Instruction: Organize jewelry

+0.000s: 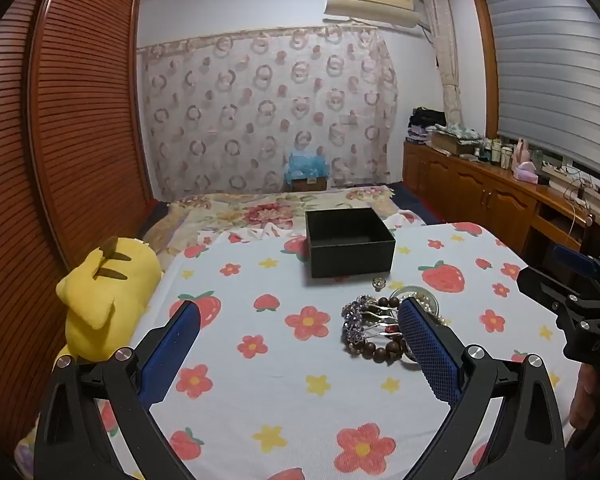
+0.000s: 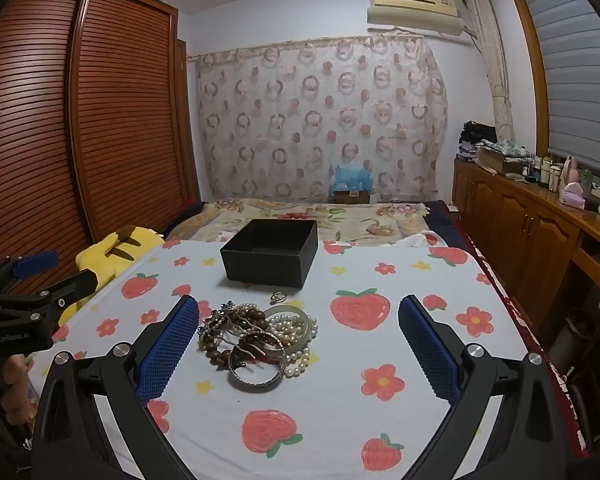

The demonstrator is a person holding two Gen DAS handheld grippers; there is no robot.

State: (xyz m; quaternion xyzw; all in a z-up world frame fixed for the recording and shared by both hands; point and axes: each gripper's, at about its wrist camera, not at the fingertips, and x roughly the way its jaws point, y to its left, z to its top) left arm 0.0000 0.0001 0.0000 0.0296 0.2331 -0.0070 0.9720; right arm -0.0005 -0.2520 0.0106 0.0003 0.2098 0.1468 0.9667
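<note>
The yellow plush toy (image 1: pixel 108 296) lay at the left edge of the bed, against the louvred wardrobe (image 1: pixel 60 120). The left gripper (image 1: pixel 300 338) hovered over the strawberry-print sheet (image 1: pixel 260 400) with its jaws spread wide and nothing between the pads. The black box (image 1: pixel 350 242) stood open and upright toward the far edge of the sheet, apparently empty, though its floor was too dark to confirm. A small ring (image 2: pixel 278 297) lay just in front of the box, apart from the pile. The jewelry pile (image 2: pixel 256 340) lay near the middle of the sheet: a wooden bead bracelet (image 1: pixel 376 350), a pearl strand (image 2: pixel 296 330), a metal bangle (image 2: pixel 256 368) and a pale bangle (image 2: pixel 290 314), tangled and touching. The right gripper (image 2: pixel 299 338) hovered with its jaws released, the pile between its pads but nearer the left pad, untouched. A wooden cabinet (image 2: pixel 520 220) ran beyond the right edge of the bed.
</note>
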